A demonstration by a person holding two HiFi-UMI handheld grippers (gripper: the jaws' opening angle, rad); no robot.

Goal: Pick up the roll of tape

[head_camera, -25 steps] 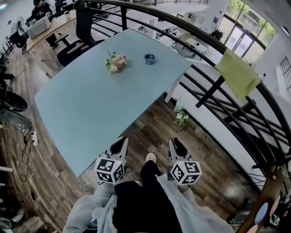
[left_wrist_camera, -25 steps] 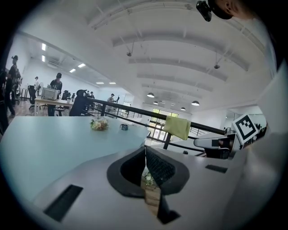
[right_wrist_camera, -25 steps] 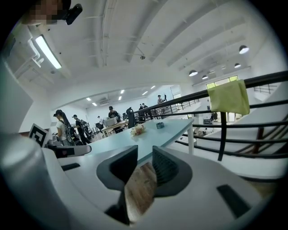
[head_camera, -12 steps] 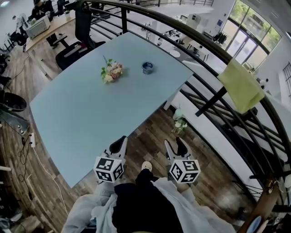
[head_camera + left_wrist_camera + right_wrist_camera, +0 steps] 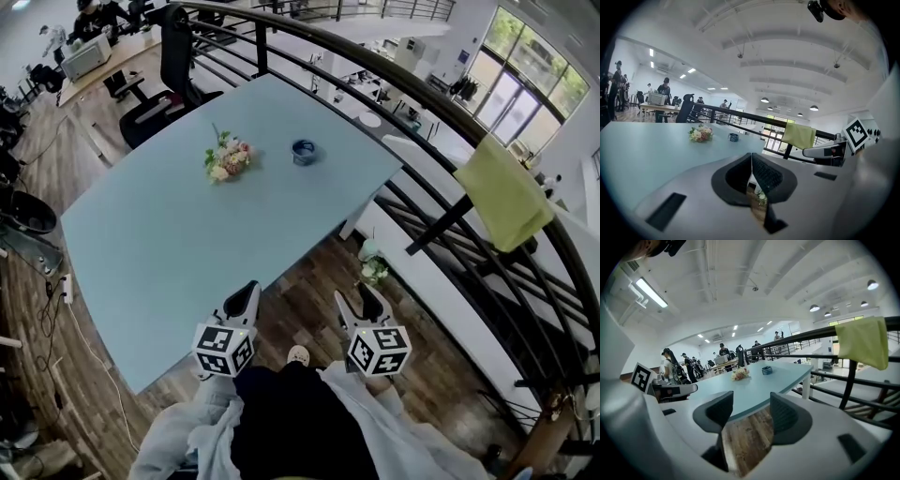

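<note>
I count one roll of tape (image 5: pixel 303 151), a small blue ring lying flat on the far half of the one table (image 5: pixel 178 244), close to its right-hand edge. One bunch of flowers (image 5: pixel 226 159) lies on that table too, nearer its middle, near the roll but not touching it.

I have two grippers, and both hang off the table's near edge, above the wooden floor. The roll sits well apart from both pairs of jaws, clear across the table top, ahead of them.

The left gripper (image 5: pixel 247 292) has its jaws pressed together with nothing between them; the tape (image 5: pixel 733 137) shows small beyond them. The right gripper (image 5: pixel 356 296) has its jaws spread wide; they have just been opening, and only floor and the table's edge show in the gap. The tape (image 5: pixel 766 370) sits far past their tips.

Beyond the table's right side runs one black railing (image 5: pixel 427 94), with one yellow cloth (image 5: pixel 506 192) draped over it.
</note>
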